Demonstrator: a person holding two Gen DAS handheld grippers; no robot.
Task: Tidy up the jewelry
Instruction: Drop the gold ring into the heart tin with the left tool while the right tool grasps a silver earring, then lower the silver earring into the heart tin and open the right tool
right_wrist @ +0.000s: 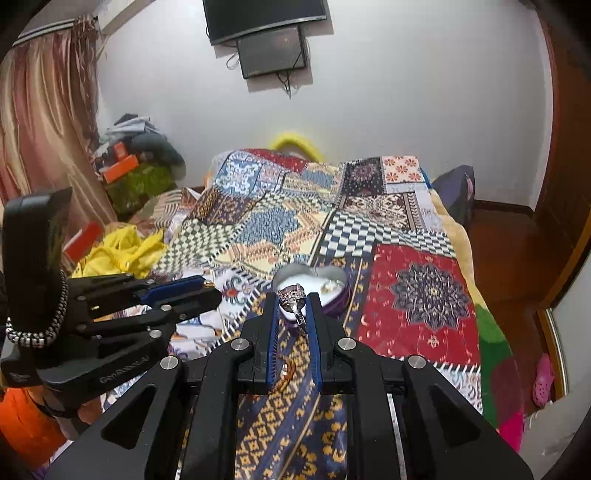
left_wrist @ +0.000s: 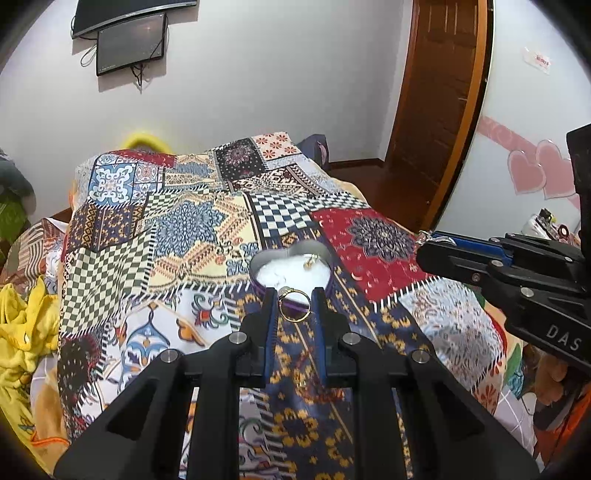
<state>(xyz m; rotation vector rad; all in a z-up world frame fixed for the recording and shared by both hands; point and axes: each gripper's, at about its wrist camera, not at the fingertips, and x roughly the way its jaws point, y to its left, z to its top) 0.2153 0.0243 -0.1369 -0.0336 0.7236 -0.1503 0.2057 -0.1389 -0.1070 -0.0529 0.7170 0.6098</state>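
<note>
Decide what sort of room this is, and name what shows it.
Probably a bedroom: a bed under a patchwork quilt, a curtain and a wall-mounted screen, with a heart-shaped jewelry box on the quilt.

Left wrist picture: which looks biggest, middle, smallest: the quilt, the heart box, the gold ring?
1. quilt, by far the largest.
2. heart box.
3. gold ring, smallest even though it is nearer the camera, held in the left gripper.

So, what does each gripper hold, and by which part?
Left gripper: gold ring, by opposite sides of its band. Right gripper: silver ring, by its band, ornate head forward.
</note>
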